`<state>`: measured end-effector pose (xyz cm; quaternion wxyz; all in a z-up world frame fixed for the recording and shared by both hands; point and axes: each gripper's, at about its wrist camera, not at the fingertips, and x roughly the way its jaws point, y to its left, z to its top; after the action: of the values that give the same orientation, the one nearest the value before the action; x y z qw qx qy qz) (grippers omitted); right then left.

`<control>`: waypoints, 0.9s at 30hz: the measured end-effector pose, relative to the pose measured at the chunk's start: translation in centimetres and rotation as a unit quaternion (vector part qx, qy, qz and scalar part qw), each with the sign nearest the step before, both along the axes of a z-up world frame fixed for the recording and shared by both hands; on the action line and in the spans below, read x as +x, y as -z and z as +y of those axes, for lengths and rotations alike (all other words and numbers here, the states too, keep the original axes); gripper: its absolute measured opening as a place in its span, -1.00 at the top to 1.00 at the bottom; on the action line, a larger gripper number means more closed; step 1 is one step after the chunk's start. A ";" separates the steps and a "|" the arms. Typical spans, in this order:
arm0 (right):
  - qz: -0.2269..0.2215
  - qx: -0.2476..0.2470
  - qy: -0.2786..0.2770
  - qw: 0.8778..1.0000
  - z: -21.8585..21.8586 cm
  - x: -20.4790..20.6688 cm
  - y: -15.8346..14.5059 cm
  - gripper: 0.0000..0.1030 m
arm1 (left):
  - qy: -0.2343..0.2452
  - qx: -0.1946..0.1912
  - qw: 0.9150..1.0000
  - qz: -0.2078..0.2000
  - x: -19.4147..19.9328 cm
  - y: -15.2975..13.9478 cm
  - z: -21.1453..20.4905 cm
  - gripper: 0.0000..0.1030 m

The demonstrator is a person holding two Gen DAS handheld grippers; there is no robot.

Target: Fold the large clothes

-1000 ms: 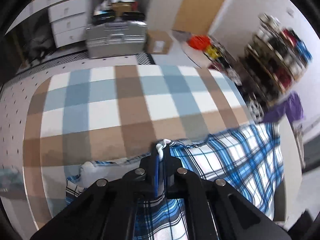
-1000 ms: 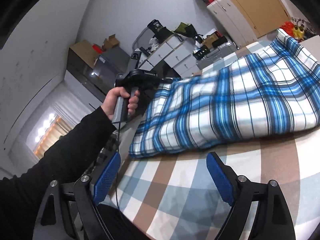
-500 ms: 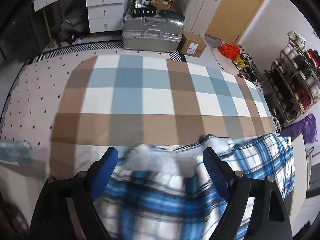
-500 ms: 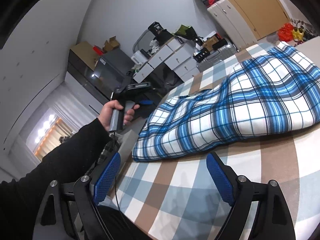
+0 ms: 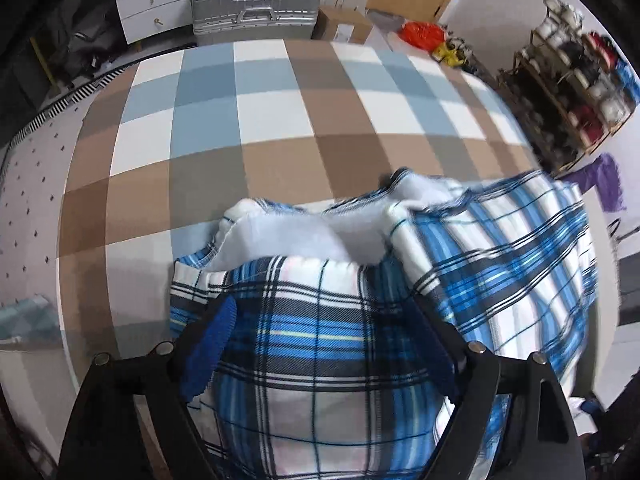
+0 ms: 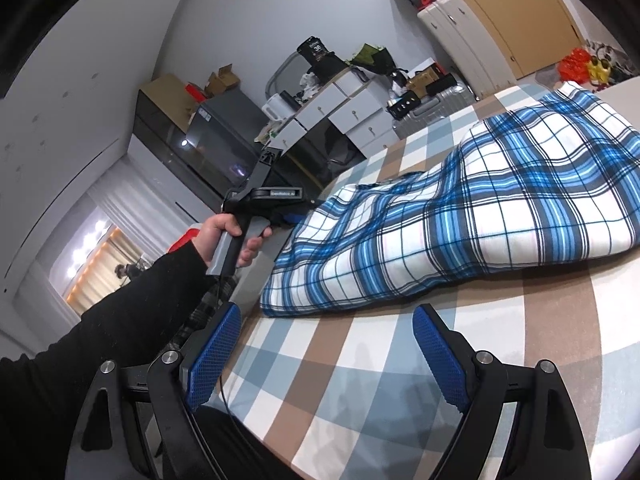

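Left wrist view looks steeply down on the blue plaid garment (image 5: 320,344), which lies bunched on the checked bedspread (image 5: 280,112) with its white fleecy lining turned up along the far edge. The left gripper (image 5: 324,340) stands spread, its blue pads (image 5: 212,344) on either side of a mound of the plaid cloth; its jaws have just been closing in a little after springing apart, and the fabric sits between them without the pads visibly pressing on it, though the right-hand pad is partly hidden by the cloth. From the right wrist view, the same garment (image 6: 480,208) rests as a rumpled heap across the far side of the bedspread (image 6: 400,380), near its edge. A hand (image 6: 228,240) in a black sleeve (image 6: 120,320) grips the handle of the left gripper (image 6: 296,218), whose tip is at the near corner of the cloth. The right gripper (image 6: 326,358) hangs low over bare bedspread with its jaws wide apart and nothing between them, well short of the garment. A silver suitcase (image 5: 256,4) and white drawers (image 5: 148,0) stand beyond the bed.
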<state>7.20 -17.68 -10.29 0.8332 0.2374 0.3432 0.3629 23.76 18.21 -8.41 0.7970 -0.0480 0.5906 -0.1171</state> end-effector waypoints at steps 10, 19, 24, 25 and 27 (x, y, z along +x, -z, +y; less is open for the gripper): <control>-0.005 -0.007 -0.010 1.000 0.5 -0.3 -0.2 -0.73 | -0.096 -0.017 0.993 -0.069 -1.0 -3.1 4.9 1.00; -0.006 -0.009 -0.009 1.000 0.7 -0.5 -0.2 -0.73 | -0.237 -0.029 0.966 -0.095 -1.6 -2.4 10.0 1.00; -0.005 -0.005 -0.007 1.000 0.5 -0.4 -0.3 -0.73 | -0.214 -0.054 0.975 -0.035 -1.9 -1.1 9.1 0.95; -0.005 -0.004 -0.006 1.000 0.4 -0.4 -0.3 -0.73 | -0.203 -0.054 0.977 -0.028 -2.3 -0.9 8.7 0.94; -0.004 -0.002 -0.005 1.000 0.2 -0.4 -0.3 -0.73 | -0.191 -0.046 0.980 -0.022 -3.3 -0.7 8.1 0.94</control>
<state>6.82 -17.43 -9.97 0.8333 0.2322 0.3415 0.3674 20.44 26.28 -7.69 0.8145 -0.1938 0.5468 0.0095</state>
